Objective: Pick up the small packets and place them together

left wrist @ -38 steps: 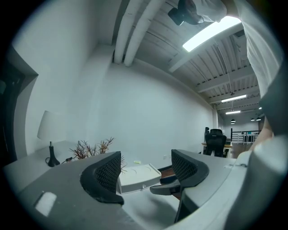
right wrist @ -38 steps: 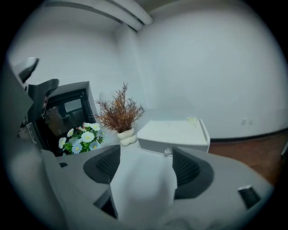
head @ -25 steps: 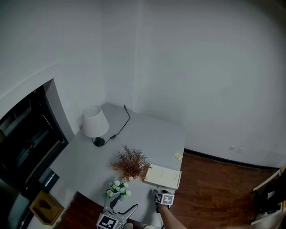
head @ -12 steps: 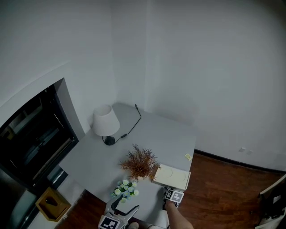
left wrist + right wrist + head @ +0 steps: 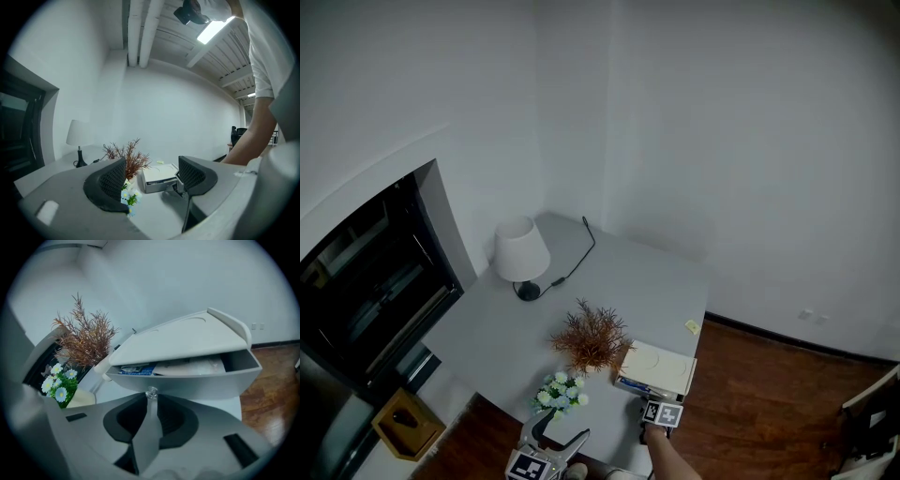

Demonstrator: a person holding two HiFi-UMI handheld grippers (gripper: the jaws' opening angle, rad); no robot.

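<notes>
A white box (image 5: 658, 366) with a front drawer (image 5: 187, 378) stands near the table's front edge. The drawer is slid partly out, and inside lie a blue packet (image 5: 138, 370) and pale packets (image 5: 193, 365). My right gripper (image 5: 151, 398) is at the drawer's front, its jaws closing tight on the small clear knob (image 5: 151, 392). In the head view the right gripper (image 5: 647, 405) sits just in front of the box. One small yellow packet (image 5: 692, 326) lies alone on the table beyond the box. My left gripper (image 5: 560, 427) hangs open and holds nothing, at the table's near edge.
The grey table (image 5: 628, 281) carries a white lamp (image 5: 522, 251) with a black cord, a dried brown plant (image 5: 593, 337) and a small pot of white flowers (image 5: 560, 392). A dark wood floor (image 5: 769, 412) lies to the right. A black-framed window is on the left.
The right gripper has closed on the drawer knob, and the drawer now stands out from the box front. The head view shifted slightly. The left gripper stayed put.
</notes>
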